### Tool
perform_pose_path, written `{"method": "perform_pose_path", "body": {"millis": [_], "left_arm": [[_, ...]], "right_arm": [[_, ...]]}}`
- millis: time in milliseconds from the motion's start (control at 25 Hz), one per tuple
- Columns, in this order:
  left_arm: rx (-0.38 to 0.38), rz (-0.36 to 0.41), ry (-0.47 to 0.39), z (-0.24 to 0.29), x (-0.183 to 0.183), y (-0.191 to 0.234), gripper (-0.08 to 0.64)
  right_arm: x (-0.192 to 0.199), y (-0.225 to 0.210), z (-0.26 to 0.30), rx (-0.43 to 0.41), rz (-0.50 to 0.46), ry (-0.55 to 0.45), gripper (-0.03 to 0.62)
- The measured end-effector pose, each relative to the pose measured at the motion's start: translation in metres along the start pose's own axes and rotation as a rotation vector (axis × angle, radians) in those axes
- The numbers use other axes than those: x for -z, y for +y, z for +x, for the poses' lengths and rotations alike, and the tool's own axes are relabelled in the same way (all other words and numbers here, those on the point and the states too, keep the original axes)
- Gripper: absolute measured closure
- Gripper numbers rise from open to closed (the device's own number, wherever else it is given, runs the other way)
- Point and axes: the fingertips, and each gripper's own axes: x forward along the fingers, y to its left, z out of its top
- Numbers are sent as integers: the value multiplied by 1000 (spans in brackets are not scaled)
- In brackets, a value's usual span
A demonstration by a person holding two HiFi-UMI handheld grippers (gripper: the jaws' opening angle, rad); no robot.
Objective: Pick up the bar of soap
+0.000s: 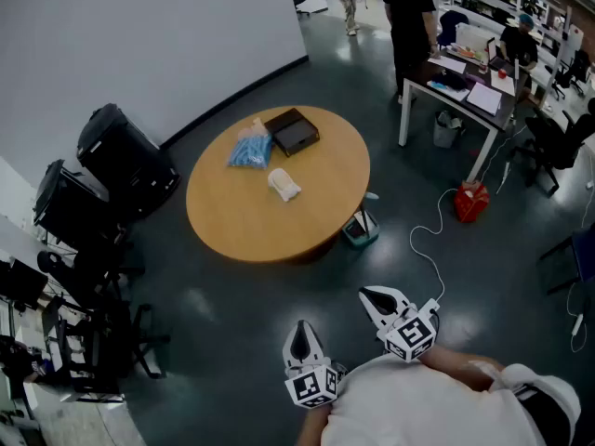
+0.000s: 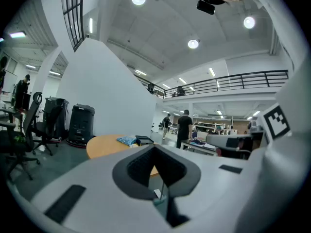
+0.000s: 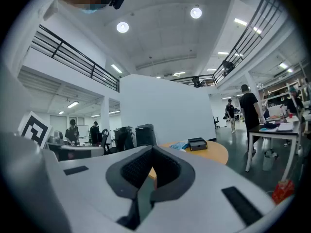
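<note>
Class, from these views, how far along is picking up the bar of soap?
Nothing looks done: the bar of soap lies on the round table, beside a blue packet and black box. In hand: nothing; left gripper and right gripper are shut, empty, short of the table. Remaining: approach, open, grasp, lift.

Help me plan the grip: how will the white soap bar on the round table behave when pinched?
The soap bar looks small and compact, so probably stiff and light. It lies flat on the table, so rolling seems unlikely, though its pale surface might slip.
</note>
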Motion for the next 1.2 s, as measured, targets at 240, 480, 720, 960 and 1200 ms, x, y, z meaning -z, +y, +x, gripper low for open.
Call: {"method": "perform_pose_path", "body": {"millis": [240, 480, 720, 960, 1200], "left_arm": [[-9, -4, 3, -13, 2, 1, 555], [-12, -14, 5, -20, 4, 5, 555], [-26, -27, 1, -27, 6, 24, 555], [-23, -29, 18, -34, 6, 66, 555], [3, 6, 23, -22, 11, 111, 555]], "right_arm": [[2, 10, -7, -9, -6, 10, 578], [5, 15, -9, 0, 15, 16, 578], [10, 26, -5, 13, 16, 18, 578], [14, 45, 17, 50, 1, 21, 578], [9, 59, 51, 102, -8, 0, 578]]}}
